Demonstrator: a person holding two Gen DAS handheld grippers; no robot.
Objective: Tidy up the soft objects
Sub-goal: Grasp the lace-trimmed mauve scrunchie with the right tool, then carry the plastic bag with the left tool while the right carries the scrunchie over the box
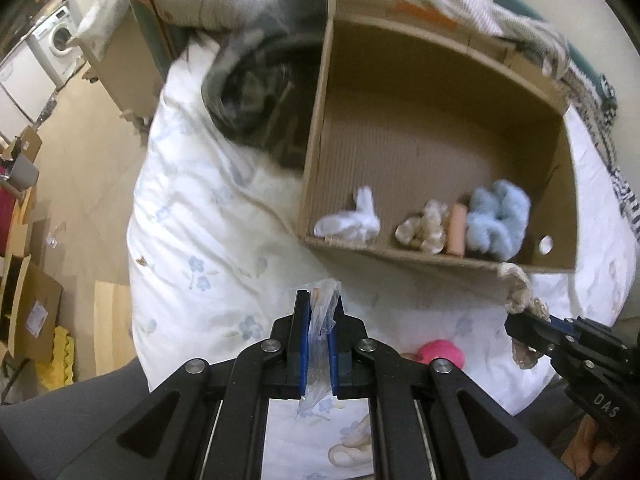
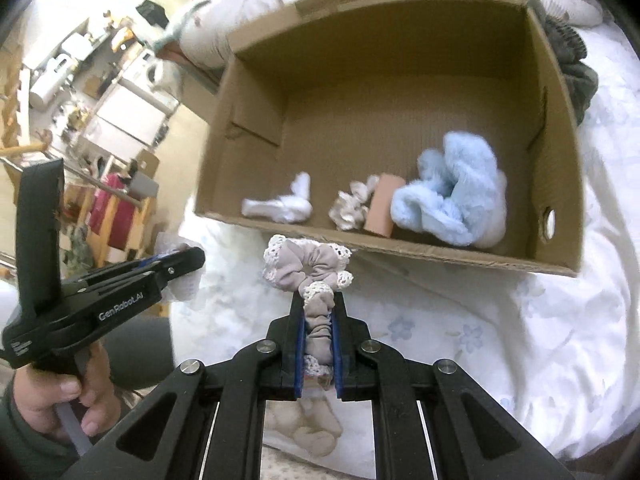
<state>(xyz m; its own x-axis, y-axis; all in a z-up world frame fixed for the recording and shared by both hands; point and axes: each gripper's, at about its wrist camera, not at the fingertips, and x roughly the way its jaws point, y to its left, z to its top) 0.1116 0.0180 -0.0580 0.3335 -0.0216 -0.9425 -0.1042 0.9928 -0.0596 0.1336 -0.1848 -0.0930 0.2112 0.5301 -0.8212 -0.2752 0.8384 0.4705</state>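
Note:
A cardboard box (image 1: 440, 60) (image 2: 400, 252) lies on the white flowered duvet. Along its near wall sit a white cloth item (image 1: 352, 220) (image 2: 284, 204), a cream scrunchie (image 1: 422, 226) (image 2: 352, 204), a peach roll (image 1: 457, 228) (image 2: 382, 208) and a fluffy light-blue scrunchie (image 1: 498, 216) (image 2: 456, 192). My left gripper (image 1: 319, 304) (image 2: 188, 258) is shut on a clear plastic wrapper (image 1: 322, 328), in front of the box. My right gripper (image 2: 318, 300) (image 1: 520, 322) is shut on a grey lace-trimmed scrunchie (image 2: 310, 268) (image 1: 520, 284), just short of the box's near edge.
A pink ball (image 1: 442, 354) lies on the duvet (image 1: 208, 216) (image 2: 500, 340) near my right gripper. A dark garment (image 1: 256, 92) (image 2: 576, 64) lies by the box's side. Pillows and a knitted blanket are behind the box. A floor with boxes and appliances lies to the left. A hand (image 2: 60, 400) holds the left gripper.

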